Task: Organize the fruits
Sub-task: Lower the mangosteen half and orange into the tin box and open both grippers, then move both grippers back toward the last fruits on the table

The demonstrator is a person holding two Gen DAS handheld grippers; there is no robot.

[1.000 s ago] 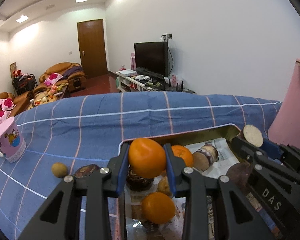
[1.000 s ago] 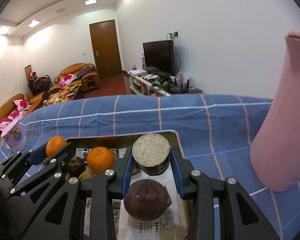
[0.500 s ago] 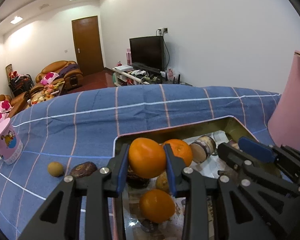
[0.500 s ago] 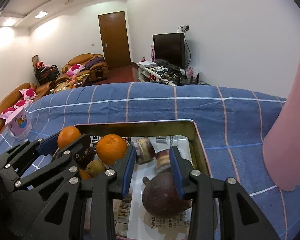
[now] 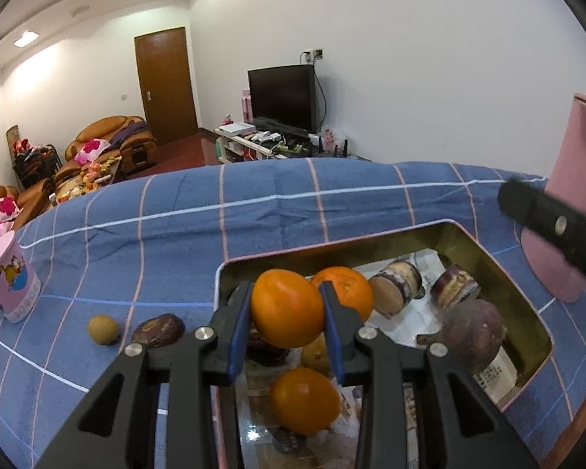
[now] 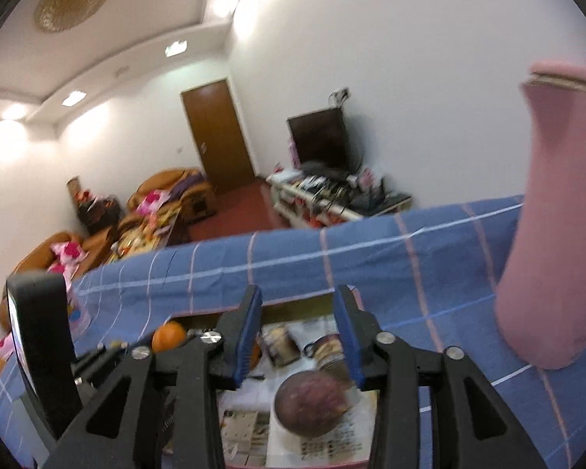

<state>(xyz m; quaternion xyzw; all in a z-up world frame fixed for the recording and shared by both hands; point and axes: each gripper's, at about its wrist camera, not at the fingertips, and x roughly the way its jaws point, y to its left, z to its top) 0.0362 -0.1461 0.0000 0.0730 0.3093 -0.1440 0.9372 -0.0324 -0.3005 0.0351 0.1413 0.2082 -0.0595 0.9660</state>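
Note:
My left gripper point(image 5: 287, 306) is shut on an orange point(image 5: 287, 306) and holds it above the left end of a paper-lined metal tray point(image 5: 523, 285). In the tray lie two more oranges point(image 5: 345, 291), two cut sugarcane pieces point(image 5: 455, 281) and a dark purple round fruit point(image 5: 474, 334). My right gripper point(image 6: 299, 336) is open and empty, raised above the tray point(image 6: 289, 306), over the purple fruit point(image 6: 310, 406). A small yellow-brown fruit point(image 5: 103, 329) and a dark brown fruit point(image 5: 158, 330) lie on the blue cloth left of the tray.
A tall pink container point(image 5: 574, 195) stands right of the tray; it also shows in the right wrist view point(image 6: 551, 234). A pink cartoon cup point(image 5: 9, 277) stands at the far left. The table is covered by a blue checked cloth point(image 5: 293, 211).
My right gripper let go of the sugarcane piece into the tray, opened, and has lifted up and back. My left gripper still holds the orange over the tray, nearly still.

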